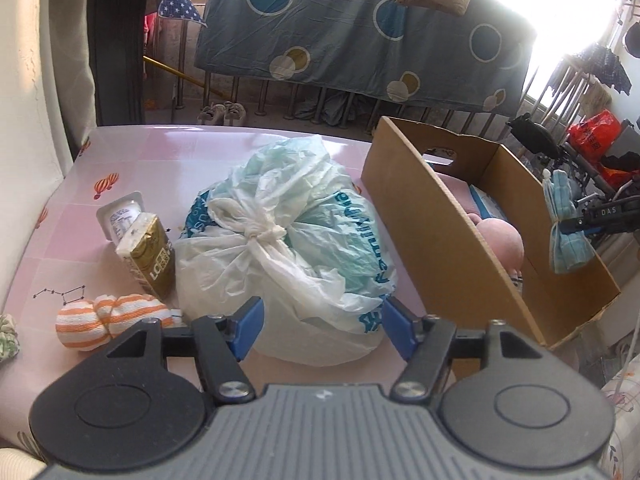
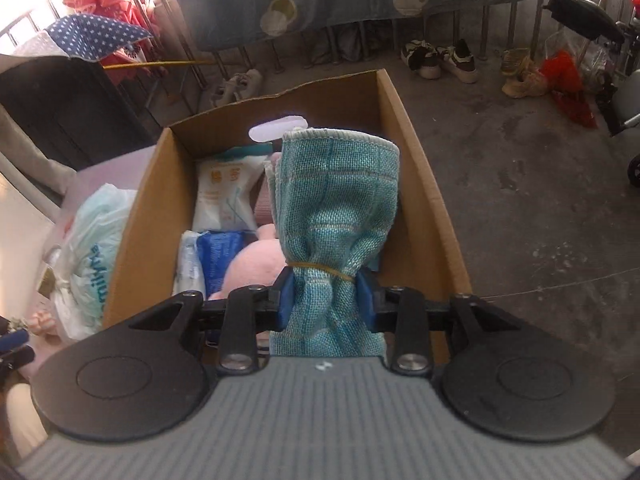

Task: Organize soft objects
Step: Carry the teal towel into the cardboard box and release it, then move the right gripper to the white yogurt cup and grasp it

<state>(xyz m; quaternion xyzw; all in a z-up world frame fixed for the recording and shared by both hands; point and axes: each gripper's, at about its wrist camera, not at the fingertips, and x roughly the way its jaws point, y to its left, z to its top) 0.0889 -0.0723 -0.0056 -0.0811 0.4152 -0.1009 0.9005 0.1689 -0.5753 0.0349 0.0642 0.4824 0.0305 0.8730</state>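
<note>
My right gripper (image 2: 327, 300) is shut on a teal woven cloth (image 2: 340, 204) bound with a rubber band, held above the open cardboard box (image 2: 424, 184). The cloth also shows in the left wrist view (image 1: 566, 236) over the box (image 1: 436, 236). Inside the box lie a pink plush toy (image 2: 252, 268), a white packet (image 2: 226, 192) and a blue pack (image 2: 218, 250). My left gripper (image 1: 322, 326) is open, its blue pads either side of the near edge of a knotted white plastic bag (image 1: 288, 248) on the pink table (image 1: 132, 156). An orange-striped sock bundle (image 1: 108, 318) lies left of it.
A small drink carton (image 1: 150, 256) and a white tub (image 1: 120, 212) stand left of the bag. A patterned cloth (image 1: 6, 336) sits at the table's left edge. Beyond the table are a railing with a hanging sheet (image 1: 360, 28), shoes (image 2: 440, 60) on the concrete floor, and a wheelchair (image 1: 580, 184).
</note>
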